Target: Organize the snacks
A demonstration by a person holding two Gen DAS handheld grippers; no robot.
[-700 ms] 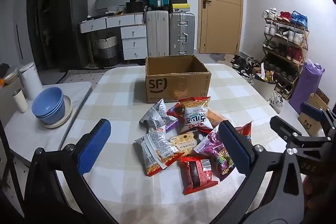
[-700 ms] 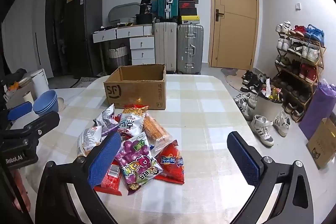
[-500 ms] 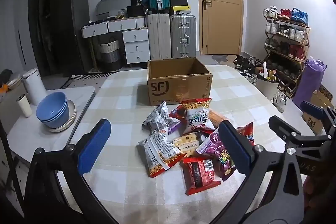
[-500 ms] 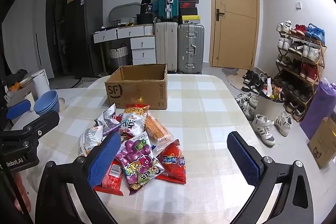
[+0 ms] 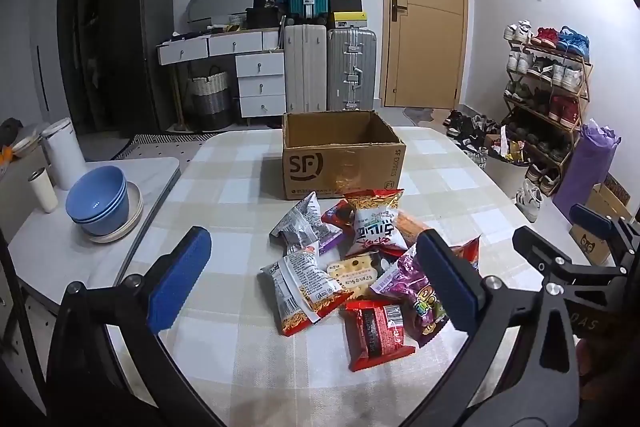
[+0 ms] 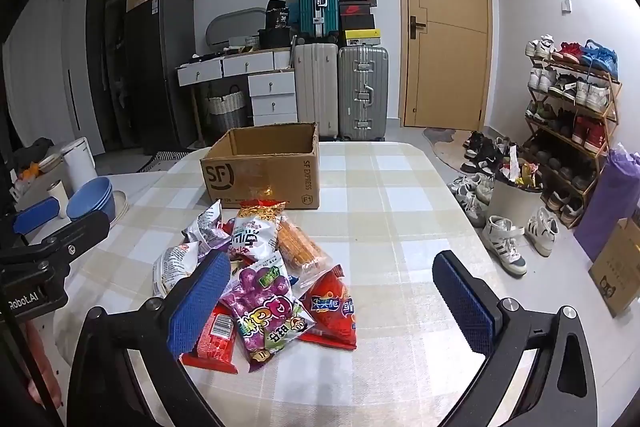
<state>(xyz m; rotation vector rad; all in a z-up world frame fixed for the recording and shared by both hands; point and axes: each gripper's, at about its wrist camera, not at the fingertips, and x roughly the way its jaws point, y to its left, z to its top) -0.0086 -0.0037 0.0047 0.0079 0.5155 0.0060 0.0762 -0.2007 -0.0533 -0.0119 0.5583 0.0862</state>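
A heap of snack packets (image 5: 352,267) (image 6: 260,275) lies on the checked tablecloth, with an open-topped cardboard box (image 5: 342,155) (image 6: 264,167) just behind it; I see nothing inside. My left gripper (image 5: 316,279) hovers open in front of the heap, its blue pads wide apart, nothing between them. My right gripper (image 6: 336,303) is open too, to the right of the heap, its left pad (image 6: 200,303) in front of a red packet (image 6: 214,339). Each view shows the other gripper at its edge.
A side table on the left carries stacked blue bowls (image 5: 98,201), a white cup (image 5: 40,189) and a white canister (image 5: 64,153). The table's right edge (image 6: 472,235) drops to a floor strewn with shoes beside a shoe rack (image 6: 572,123). Suitcases and drawers stand behind.
Both views have tilted slightly, so the box and snacks sit a little lower and nearer in frame. Nothing on the table has moved and both grippers have stayed open.
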